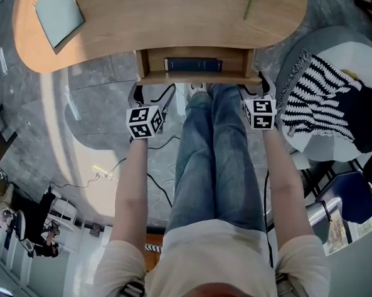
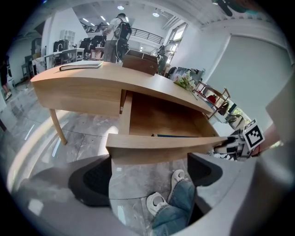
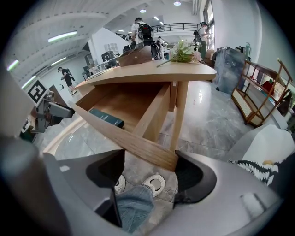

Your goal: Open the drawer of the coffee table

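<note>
A pale grey-green notebook lies near the left end of the wooden surface. The left gripper has its jaws apart, clamped on nothing, their tips at the left end of the front board of the drawer. The drawer stands pulled out from under the middle of the surface's near edge, with a dark blue book inside. The right gripper also has its jaws apart, with the front board's right corner between the tips, close to the right-hand one. A bunch of flowers lies near the surface's right end, and a black-and-white striped blanket lies on a chair beyond it
</note>
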Demonstrator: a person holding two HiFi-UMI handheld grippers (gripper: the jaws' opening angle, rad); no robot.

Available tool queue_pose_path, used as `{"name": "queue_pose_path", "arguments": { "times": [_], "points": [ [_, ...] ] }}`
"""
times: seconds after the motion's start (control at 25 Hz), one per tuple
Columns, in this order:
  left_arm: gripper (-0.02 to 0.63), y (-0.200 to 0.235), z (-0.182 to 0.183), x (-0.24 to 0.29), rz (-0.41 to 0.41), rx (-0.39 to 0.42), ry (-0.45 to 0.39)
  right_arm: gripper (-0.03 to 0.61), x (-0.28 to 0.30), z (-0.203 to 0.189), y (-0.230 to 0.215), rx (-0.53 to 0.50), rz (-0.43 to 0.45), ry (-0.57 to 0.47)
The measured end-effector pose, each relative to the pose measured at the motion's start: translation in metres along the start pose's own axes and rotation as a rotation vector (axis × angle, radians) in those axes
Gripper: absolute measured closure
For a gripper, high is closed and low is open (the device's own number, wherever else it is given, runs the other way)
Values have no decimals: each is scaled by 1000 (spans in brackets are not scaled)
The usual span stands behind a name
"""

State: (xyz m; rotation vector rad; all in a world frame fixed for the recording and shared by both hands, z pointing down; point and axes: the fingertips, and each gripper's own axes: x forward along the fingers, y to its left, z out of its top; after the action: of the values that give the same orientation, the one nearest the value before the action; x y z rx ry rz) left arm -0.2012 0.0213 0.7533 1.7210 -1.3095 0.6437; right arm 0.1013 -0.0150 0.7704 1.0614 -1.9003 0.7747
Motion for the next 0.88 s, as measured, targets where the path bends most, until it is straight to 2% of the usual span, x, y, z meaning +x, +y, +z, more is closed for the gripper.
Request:
{"name": "queue_pose_path", "arguments": {
  "times": [0.4, 0.88],
  "points": [
    [107, 0, -38, -8, 15, -35, 55, 250, -4, -37, 12, 15, -9, 52],
    [126, 6, -47, -1, 48, -36, 73, 249, 4, -45, 12, 18, -11, 63]
  ]
}}
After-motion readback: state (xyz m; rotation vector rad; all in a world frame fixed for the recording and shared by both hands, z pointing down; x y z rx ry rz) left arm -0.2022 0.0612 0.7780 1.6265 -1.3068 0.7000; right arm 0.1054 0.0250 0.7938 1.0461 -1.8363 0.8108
